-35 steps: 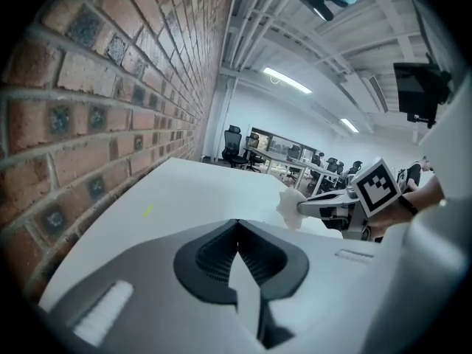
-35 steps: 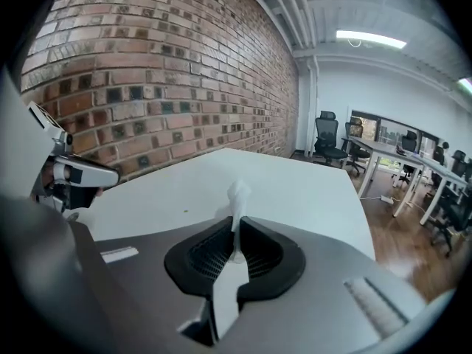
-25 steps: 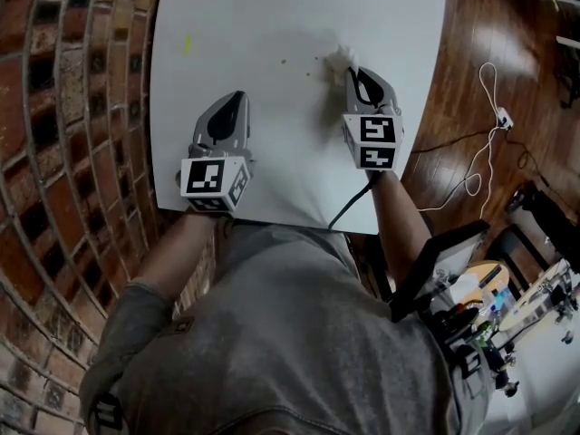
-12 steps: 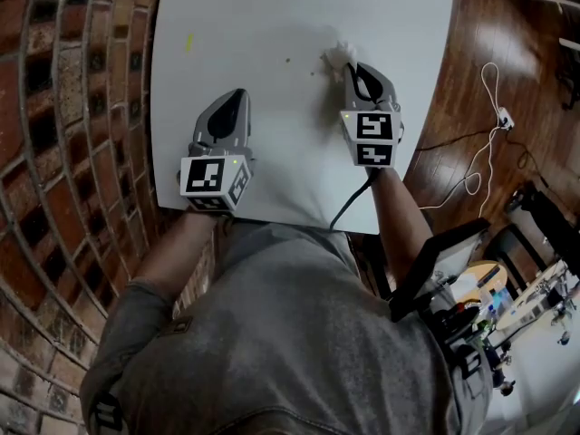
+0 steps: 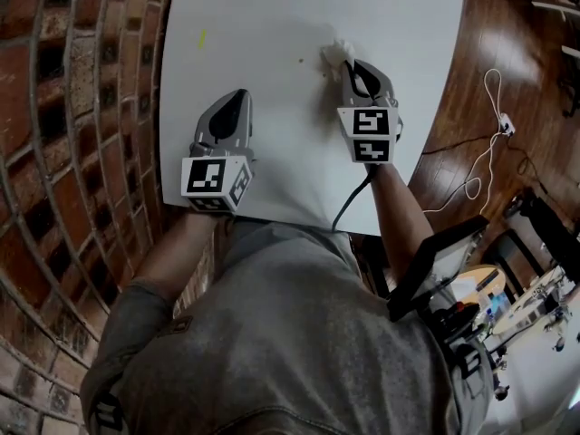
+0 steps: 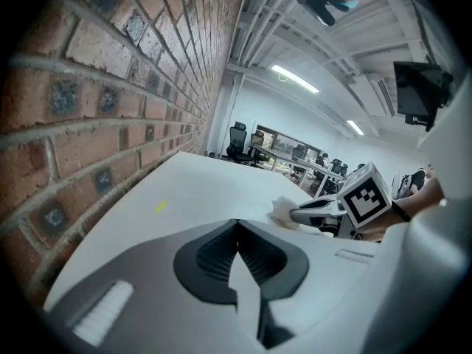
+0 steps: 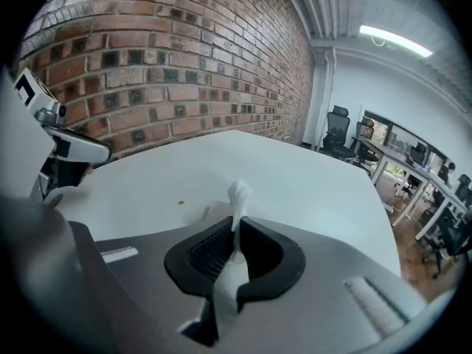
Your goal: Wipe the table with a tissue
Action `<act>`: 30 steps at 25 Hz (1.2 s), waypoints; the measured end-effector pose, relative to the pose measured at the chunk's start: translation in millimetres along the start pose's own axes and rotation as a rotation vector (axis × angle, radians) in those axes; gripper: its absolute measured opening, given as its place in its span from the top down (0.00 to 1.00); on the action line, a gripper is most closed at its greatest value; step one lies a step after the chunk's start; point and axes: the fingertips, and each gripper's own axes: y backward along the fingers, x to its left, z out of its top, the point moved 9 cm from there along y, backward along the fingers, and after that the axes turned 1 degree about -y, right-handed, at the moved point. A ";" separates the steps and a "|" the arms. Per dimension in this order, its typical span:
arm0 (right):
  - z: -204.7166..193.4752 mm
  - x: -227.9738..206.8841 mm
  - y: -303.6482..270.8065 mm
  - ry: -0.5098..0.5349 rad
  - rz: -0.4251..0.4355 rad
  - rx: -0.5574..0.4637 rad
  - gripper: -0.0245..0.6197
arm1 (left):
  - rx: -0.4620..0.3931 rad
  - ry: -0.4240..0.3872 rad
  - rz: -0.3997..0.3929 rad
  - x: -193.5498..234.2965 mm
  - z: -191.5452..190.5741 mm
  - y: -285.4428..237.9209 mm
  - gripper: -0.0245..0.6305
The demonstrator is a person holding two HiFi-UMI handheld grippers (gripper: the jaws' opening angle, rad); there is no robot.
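Note:
A crumpled white tissue (image 5: pixel 337 54) sticks out past the tip of my right gripper (image 5: pixel 349 66), which is shut on it and pressed to the white table (image 5: pixel 272 25). From the right gripper view the tissue (image 7: pixel 237 198) stands pinched between the closed jaws. A small dark speck (image 5: pixel 302 60) lies left of the tissue, also seen as a speck (image 7: pixel 181 203) ahead of the jaws. My left gripper (image 5: pixel 231 102) rests on the table near its front left, shut and holding nothing. In the left gripper view the right gripper (image 6: pixel 313 214) shows with the tissue (image 6: pixel 284 211) at its tip.
A yellow mark (image 5: pixel 201 37) lies on the table near the brick wall (image 5: pixel 82 107) at the left. A white cable (image 5: pixel 480 143) runs over the wooden floor at the right. Office chairs and desks (image 7: pixel 354 142) stand beyond the table's far end.
The right gripper with the tissue has slid slightly farther up the table. The left gripper has kept its place.

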 end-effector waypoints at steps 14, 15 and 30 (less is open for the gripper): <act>0.5 4.9 -4.3 0.040 0.018 0.011 0.90 | 0.006 0.001 0.013 7.0 0.4 8.4 0.96; 0.5 3.9 -2.6 0.023 0.015 0.012 0.90 | 0.006 0.000 0.010 5.9 0.5 8.2 0.96; -28.1 -33.6 26.4 -0.022 -0.063 0.068 0.90 | 0.021 -0.047 -0.023 -13.1 0.3 2.4 0.96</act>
